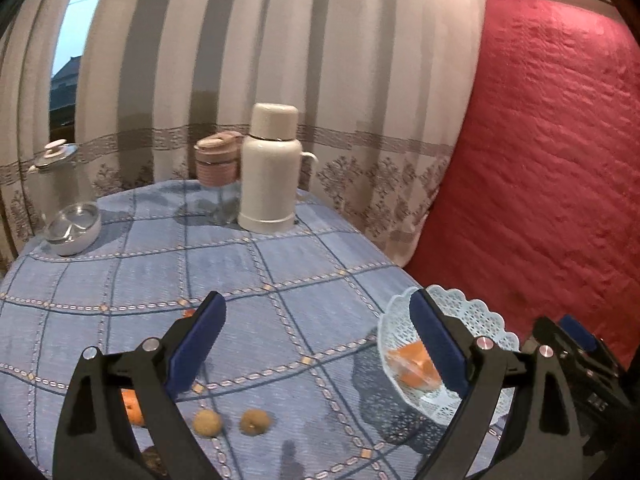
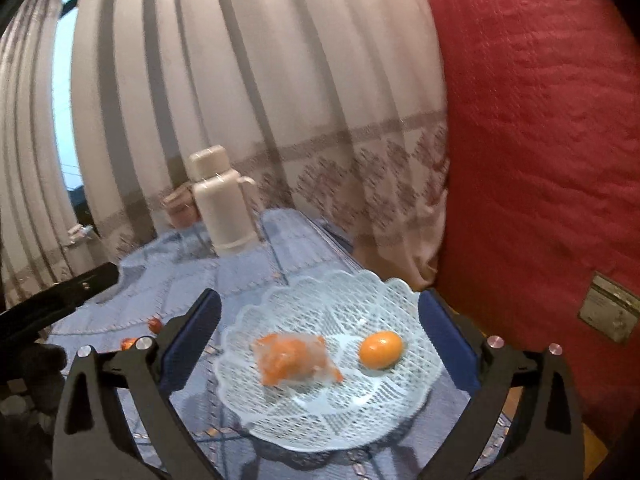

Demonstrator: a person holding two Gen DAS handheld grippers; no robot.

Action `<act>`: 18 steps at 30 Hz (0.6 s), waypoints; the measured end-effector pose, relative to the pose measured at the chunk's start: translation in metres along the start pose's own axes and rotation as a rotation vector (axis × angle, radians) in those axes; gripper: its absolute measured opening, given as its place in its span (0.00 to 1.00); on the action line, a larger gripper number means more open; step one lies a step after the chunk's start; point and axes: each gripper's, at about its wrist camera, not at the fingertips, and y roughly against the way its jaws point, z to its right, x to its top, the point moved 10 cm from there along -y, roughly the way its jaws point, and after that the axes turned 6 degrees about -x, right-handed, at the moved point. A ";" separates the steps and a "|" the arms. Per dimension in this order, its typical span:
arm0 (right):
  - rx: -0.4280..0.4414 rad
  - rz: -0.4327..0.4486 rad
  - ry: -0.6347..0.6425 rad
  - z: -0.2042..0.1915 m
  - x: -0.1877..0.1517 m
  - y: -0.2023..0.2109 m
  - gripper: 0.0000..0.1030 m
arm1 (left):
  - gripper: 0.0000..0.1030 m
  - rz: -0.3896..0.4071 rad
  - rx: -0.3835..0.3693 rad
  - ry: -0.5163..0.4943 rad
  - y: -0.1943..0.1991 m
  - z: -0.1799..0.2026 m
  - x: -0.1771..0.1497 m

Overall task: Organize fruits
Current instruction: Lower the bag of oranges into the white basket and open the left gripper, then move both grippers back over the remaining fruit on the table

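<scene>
A pale blue lattice fruit basket (image 2: 400, 300) stands at the table's right edge. In it lie an orange fruit in a clear wrapper (image 2: 294, 360) and a small orange kumquat (image 2: 380, 349). My right gripper (image 2: 320, 324) is open and empty, just above the basket. My left gripper (image 1: 316, 328) is open and empty above the blue checked cloth; the basket (image 1: 476, 312) is at its right finger. Two small tan round fruits (image 1: 207, 423) (image 1: 255, 422) lie below it. An orange fruit (image 1: 133, 406) shows partly behind the left finger.
A white thermos (image 1: 271, 168), a pink lidded jar (image 1: 216, 160) and a glass jar with lid (image 1: 66, 196) stand at the table's far side before a striped curtain. A red quilted surface (image 1: 560, 160) rises on the right. Small reddish items (image 2: 154, 324) lie left of the basket.
</scene>
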 end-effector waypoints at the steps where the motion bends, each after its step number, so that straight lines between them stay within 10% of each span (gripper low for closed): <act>1: 0.024 0.016 -0.004 -0.004 0.001 0.003 0.97 | 0.90 0.004 0.005 0.004 0.002 -0.003 0.001; 18: 0.121 -0.051 0.050 -0.072 -0.003 -0.003 0.97 | 0.90 0.050 0.185 0.082 0.038 -0.091 0.001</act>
